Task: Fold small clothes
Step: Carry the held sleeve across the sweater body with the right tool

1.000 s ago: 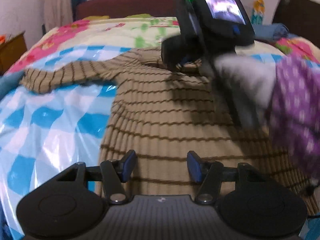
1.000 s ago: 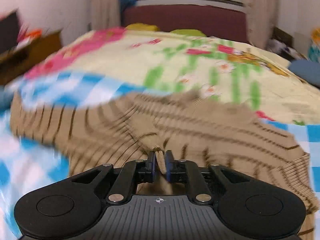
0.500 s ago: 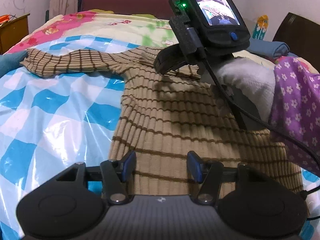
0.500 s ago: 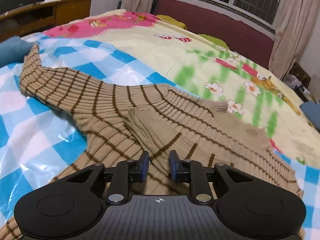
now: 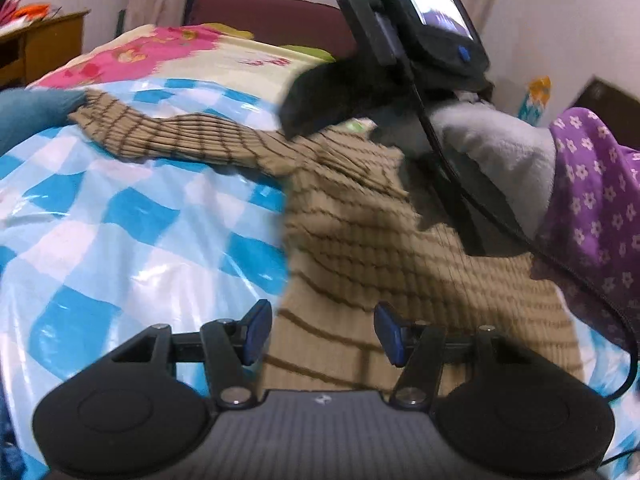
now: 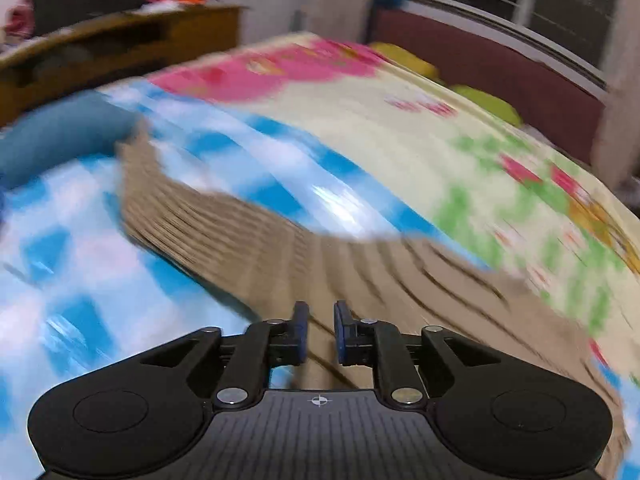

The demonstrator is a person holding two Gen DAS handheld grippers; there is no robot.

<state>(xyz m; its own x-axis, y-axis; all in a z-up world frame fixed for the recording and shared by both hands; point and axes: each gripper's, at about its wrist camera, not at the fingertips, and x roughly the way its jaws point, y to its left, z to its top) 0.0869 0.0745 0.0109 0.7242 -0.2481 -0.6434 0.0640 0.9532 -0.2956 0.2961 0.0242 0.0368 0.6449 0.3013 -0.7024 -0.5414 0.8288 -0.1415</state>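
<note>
A small tan sweater with thin brown stripes (image 5: pixel 360 240) lies spread on a blue-and-white checked plastic sheet (image 5: pixel 120 232), one sleeve (image 5: pixel 168 140) stretched to the far left. My left gripper (image 5: pixel 320 332) is open and empty above the sweater's lower body. The right gripper's body (image 5: pixel 400 20), held by a grey-gloved hand (image 5: pixel 500 148), hangs over the sweater's neck area. In the right wrist view the right gripper (image 6: pixel 320 330) is open a little, empty, above the sweater (image 6: pixel 360 280) near the base of the sleeve (image 6: pixel 168 200). That view is blurred.
A floral bedspread (image 6: pixel 400 140) covers the bed beyond the sheet, with a dark red headboard (image 6: pixel 500 72) behind. A blue cloth (image 5: pixel 32 116) lies at the sleeve's end. A wooden cabinet (image 6: pixel 112 48) stands at left. A purple flowered sleeve (image 5: pixel 592 200) is at right.
The right gripper opened, let go of the sweater fabric near the neck, and swung left toward the sleeve. The left gripper stayed open over the sweater's lower body.
</note>
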